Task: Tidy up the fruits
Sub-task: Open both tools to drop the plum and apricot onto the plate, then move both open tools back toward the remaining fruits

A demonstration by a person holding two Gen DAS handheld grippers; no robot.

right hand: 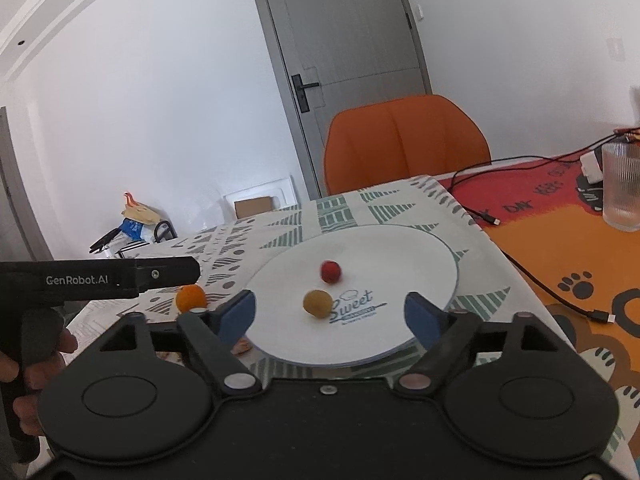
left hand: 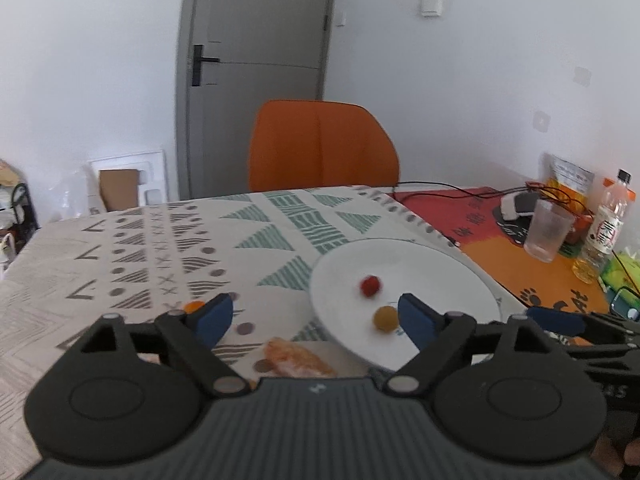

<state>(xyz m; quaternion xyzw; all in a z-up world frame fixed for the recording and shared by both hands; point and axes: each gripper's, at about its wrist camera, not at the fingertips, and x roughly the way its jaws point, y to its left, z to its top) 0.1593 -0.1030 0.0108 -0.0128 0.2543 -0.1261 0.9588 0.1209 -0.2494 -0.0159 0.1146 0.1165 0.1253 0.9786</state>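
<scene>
Fruits lie partly on the white plate (right hand: 400, 248) and partly off it. On the plate, a small red fruit (right hand: 330, 271) sits toward the middle and a yellow-brown fruit (right hand: 317, 303) sits nearer to me, just beside the printed word "Sweet". An orange fruit (right hand: 191, 298) rests on the patterned tablecloth (right hand: 384, 204) to the left of the plate, apart from its rim. Something pale orange and flat (left hand: 298, 358) lies on the cloth close under my left side; I cannot tell what it is.

My left gripper (left hand: 316, 318) has its jaws wide apart with nothing between them; its right blue pad stands in front of the plate beside the yellow-brown fruit, whether touching it I cannot tell, and its left pad stands in front of the orange fruit. My right gripper (right hand: 330, 314) also has its jaws wide and empty, framing the near part of the plate. In the right wrist view a hand (right hand: 32, 368) grips the left tool's handle.

Beyond the table stand an orange chair (right hand: 404, 140) and a grey door (right hand: 344, 32). A ribbed glass (right hand: 622, 188) stands on the orange mat (right hand: 560, 248) at the right.
</scene>
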